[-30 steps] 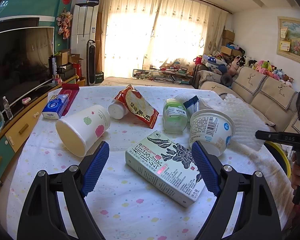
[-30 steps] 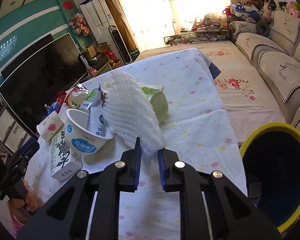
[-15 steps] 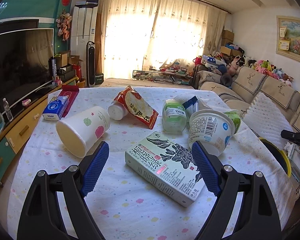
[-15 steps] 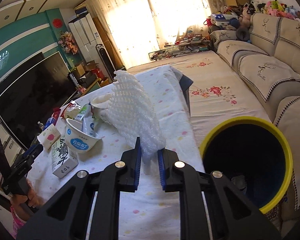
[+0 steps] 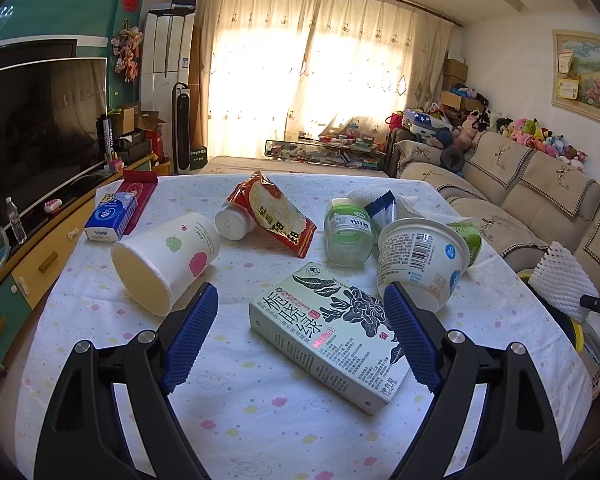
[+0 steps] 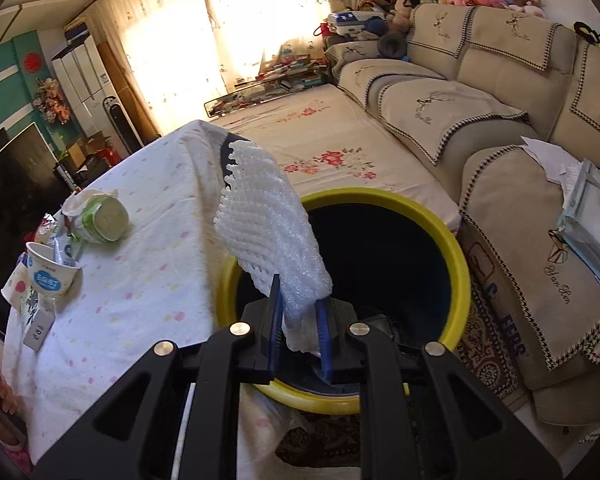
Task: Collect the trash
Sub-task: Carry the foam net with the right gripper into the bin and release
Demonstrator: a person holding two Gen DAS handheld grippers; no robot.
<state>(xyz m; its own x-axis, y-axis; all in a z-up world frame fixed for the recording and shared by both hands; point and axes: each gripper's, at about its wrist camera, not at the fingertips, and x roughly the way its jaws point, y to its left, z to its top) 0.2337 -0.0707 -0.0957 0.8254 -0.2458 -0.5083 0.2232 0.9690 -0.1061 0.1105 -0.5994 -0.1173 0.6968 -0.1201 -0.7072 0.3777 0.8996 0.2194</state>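
Note:
My right gripper (image 6: 299, 312) is shut on a white foam net sleeve (image 6: 268, 224), which hangs over the mouth of the yellow-rimmed bin (image 6: 456, 256) beside the table. The same foam net (image 5: 560, 280) shows at the right edge of the left wrist view. My left gripper (image 5: 300, 332) stands open above the table, nothing between its fingers. Just past it lie a green tea carton (image 5: 328, 336), a white yogurt tub (image 5: 420, 260), a paper cup (image 5: 164, 260) on its side, a red snack bag (image 5: 276, 212) and a green jar (image 5: 346, 232).
The table wears a white spotted cloth (image 5: 260, 412). A blue tissue pack (image 5: 110, 216) and a red packet (image 5: 138, 192) lie at its far left. A beige sofa (image 6: 500, 120) runs behind the bin, a TV (image 5: 36, 128) stands to the left. A hand (image 6: 4, 408) shows low left.
My right gripper carried the foam net off the table and rightward until it hangs over the bin's mouth. The left gripper and the items on the table stayed put.

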